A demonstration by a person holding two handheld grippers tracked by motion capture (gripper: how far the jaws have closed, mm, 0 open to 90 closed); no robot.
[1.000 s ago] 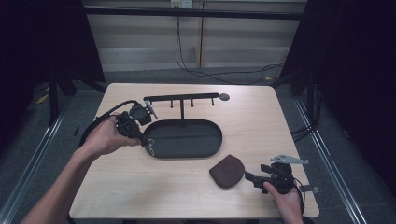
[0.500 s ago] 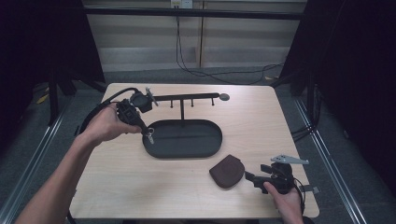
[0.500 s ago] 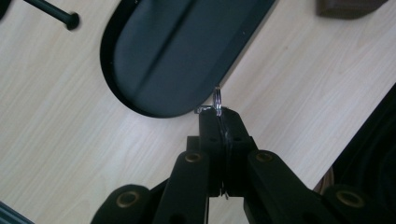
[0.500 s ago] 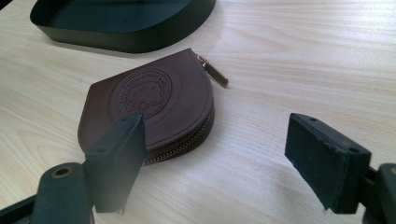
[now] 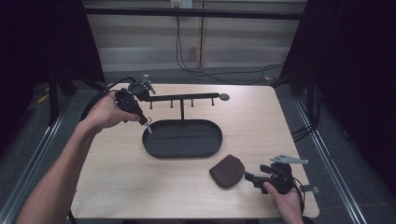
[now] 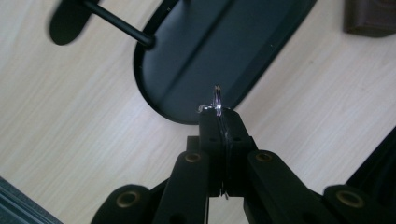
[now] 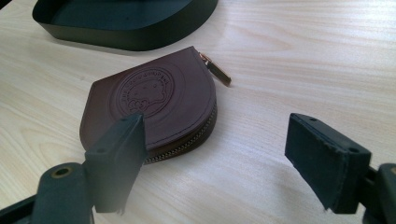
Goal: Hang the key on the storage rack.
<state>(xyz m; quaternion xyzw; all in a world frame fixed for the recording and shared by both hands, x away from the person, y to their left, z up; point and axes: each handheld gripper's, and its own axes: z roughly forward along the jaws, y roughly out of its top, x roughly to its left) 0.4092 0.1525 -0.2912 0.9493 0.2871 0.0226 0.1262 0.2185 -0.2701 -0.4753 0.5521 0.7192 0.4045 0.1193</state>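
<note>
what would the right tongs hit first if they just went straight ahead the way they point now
Probably the brown zip pouch. The right tongs stand open and low over the table, and the pouch lies just ahead, toward the left jaw. The right jaw's line looks free, though depth is hard to judge.

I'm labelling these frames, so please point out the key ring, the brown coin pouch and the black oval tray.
key ring (image 6: 217, 99), left gripper view, on the ring's top edge.
brown coin pouch (image 7: 149, 91), right gripper view, on its embossed face.
black oval tray (image 5: 183, 154), high view, on its near rim.
</note>
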